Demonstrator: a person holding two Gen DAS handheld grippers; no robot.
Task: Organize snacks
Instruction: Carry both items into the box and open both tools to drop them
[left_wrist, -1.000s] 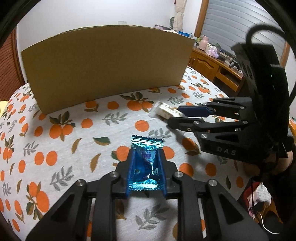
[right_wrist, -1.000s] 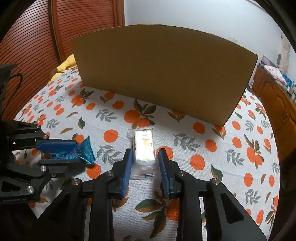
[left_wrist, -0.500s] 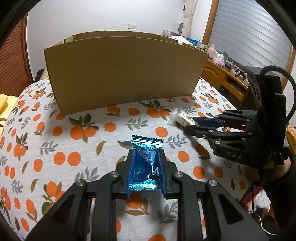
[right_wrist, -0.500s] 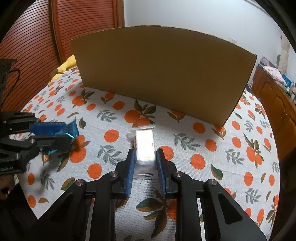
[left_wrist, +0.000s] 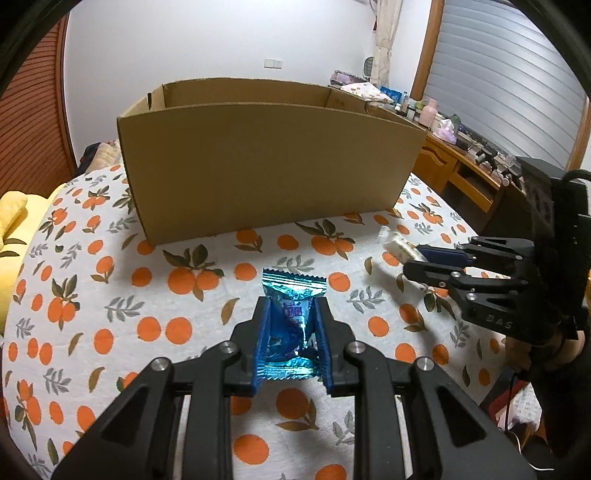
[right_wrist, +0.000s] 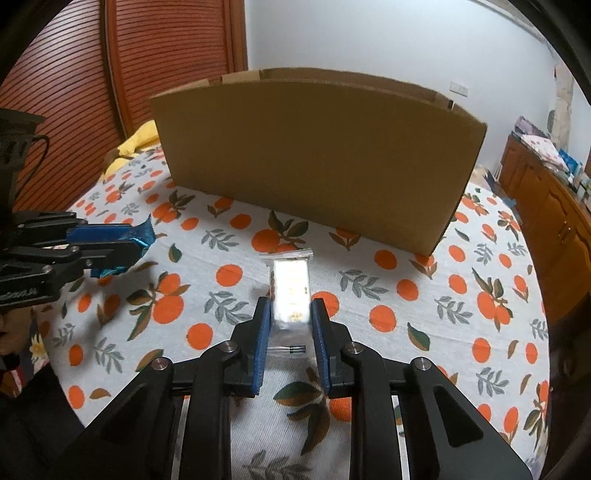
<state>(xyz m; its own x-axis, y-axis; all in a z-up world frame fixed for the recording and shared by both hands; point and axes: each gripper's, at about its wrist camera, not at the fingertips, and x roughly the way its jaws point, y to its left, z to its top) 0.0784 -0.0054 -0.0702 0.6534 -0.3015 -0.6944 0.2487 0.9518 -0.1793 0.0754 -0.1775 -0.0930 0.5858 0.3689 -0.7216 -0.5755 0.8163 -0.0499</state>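
Left gripper (left_wrist: 291, 314) pinching crinkled blue foil packet (left_wrist: 293, 295); right gripper (right_wrist: 290, 314) clamped on white clear-wrapped bar (right_wrist: 290, 291).

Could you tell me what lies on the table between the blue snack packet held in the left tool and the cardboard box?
Nothing: in the left wrist view only bare orange-print tablecloth lies between the blue snack packet and the cardboard box.

Blue wrapper (left_wrist: 293, 325), orange-print tablecloth (left_wrist: 110, 302), brown box (left_wrist: 273, 173)

walls: plain white wall (left_wrist: 184, 44) | door: reddish-brown slatted wooden door (right_wrist: 92, 74) | window: grey ribbed roller blind (left_wrist: 498, 74) | furniture: cluttered orange-brown wooden cabinet (right_wrist: 546, 199)
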